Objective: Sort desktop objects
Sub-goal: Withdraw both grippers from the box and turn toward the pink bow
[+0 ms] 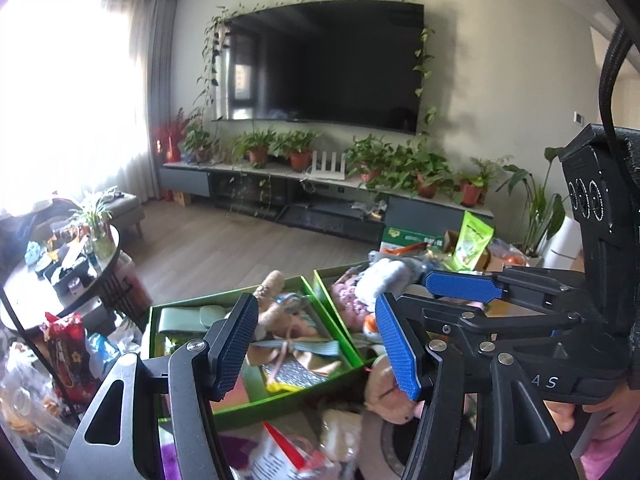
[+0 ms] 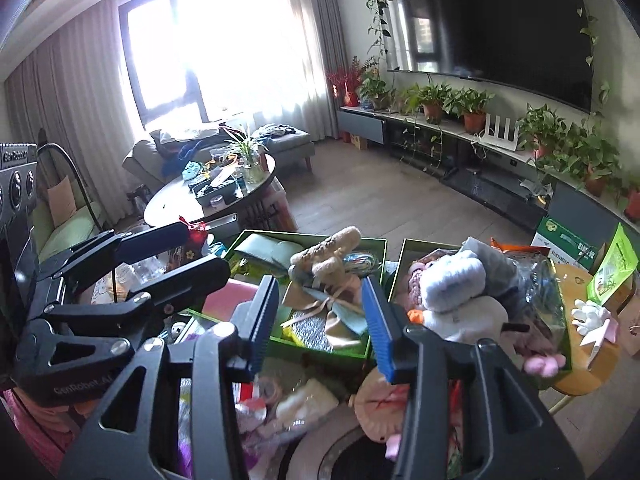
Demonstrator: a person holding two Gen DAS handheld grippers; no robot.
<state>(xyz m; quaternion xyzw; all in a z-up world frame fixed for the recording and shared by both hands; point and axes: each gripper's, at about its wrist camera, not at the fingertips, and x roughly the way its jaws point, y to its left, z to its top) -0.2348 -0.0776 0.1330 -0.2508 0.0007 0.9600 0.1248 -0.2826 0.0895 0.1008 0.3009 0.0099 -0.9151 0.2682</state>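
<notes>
Two green boxes stand side by side ahead of both grippers. The left green box (image 1: 192, 302) (image 2: 320, 350) holds a tan plush toy (image 1: 276, 284) (image 2: 332, 248), ribbon and a pale green case. The right green box (image 1: 320, 280) (image 2: 400, 268) is heaped with soft toys, a white-blue fluffy one (image 1: 384, 276) (image 2: 452, 276) on top. My left gripper (image 1: 316, 348) (image 2: 206, 250) hovers open and empty before the left box. My right gripper (image 2: 322, 326) is open too, with nothing between its pads; one of its blue pads (image 1: 464, 286) shows in the left wrist view. A pink round item (image 1: 384, 392) (image 2: 380, 400) lies below among loose clutter.
A dark round coffee table (image 2: 172, 200) (image 1: 24, 292) with clutter stands to the left. A red snack bag (image 1: 68, 352) sits near the left box. A green pouch (image 1: 474, 240) (image 2: 612, 268) and a yellow stool (image 2: 580, 364) are at the right. Potted plants line the TV cabinet (image 1: 280, 172).
</notes>
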